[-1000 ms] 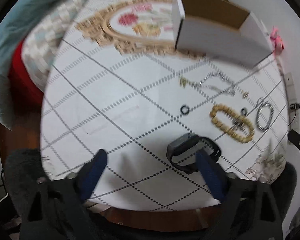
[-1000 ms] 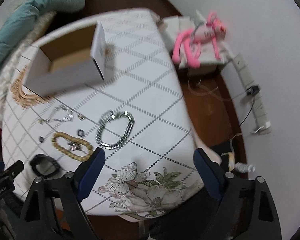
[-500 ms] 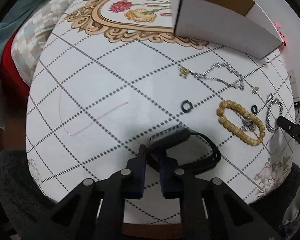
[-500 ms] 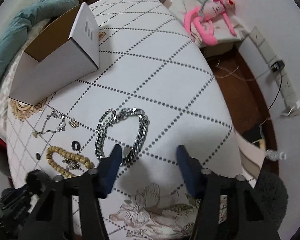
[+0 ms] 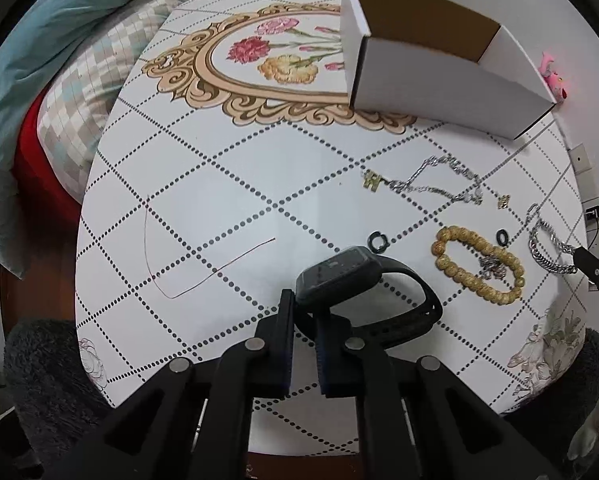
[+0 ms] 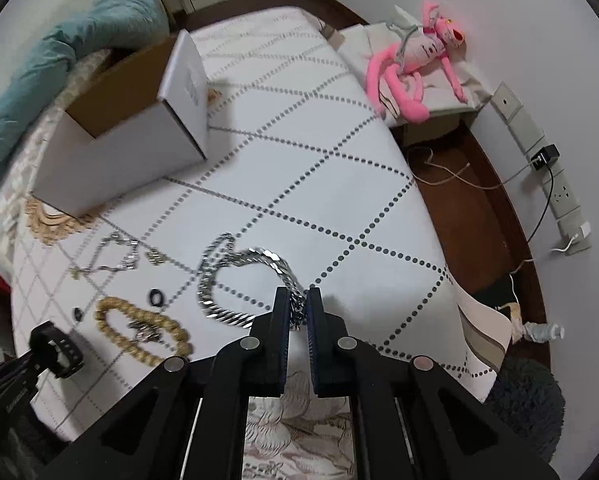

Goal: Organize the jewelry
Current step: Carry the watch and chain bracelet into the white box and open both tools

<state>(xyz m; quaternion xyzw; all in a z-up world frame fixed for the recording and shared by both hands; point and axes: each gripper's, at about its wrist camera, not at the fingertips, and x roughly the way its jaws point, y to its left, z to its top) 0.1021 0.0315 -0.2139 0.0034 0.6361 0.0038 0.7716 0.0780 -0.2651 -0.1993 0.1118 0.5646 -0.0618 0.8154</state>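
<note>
My left gripper (image 5: 304, 312) is shut on the strap of a black smartwatch (image 5: 339, 270) and holds it just above the table; the watch also shows in the right wrist view (image 6: 55, 349). My right gripper (image 6: 298, 304) is shut on a silver curb-chain bracelet (image 6: 227, 280), whose loop lies on the cloth; it also shows in the left wrist view (image 5: 547, 248). A gold bead bracelet (image 5: 475, 268) with a small silver charm, a thin silver necklace (image 5: 431, 180) and two small black rings (image 5: 377, 240) lie between them. An open white cardboard box (image 5: 439, 68) stands at the back.
The round table (image 5: 259, 168) has a white dotted-diamond cloth with a flower medallion. Teal bedding and a checked pillow (image 5: 83, 92) lie beyond its left edge. A pink plush toy (image 6: 415, 68), a wall power strip (image 6: 555, 184) and cables lie on the floor to the right.
Both grippers were open a second ago. The left has closed on the watch strap and lifted it slightly. The right has moved in and closed on the silver chain bracelet.
</note>
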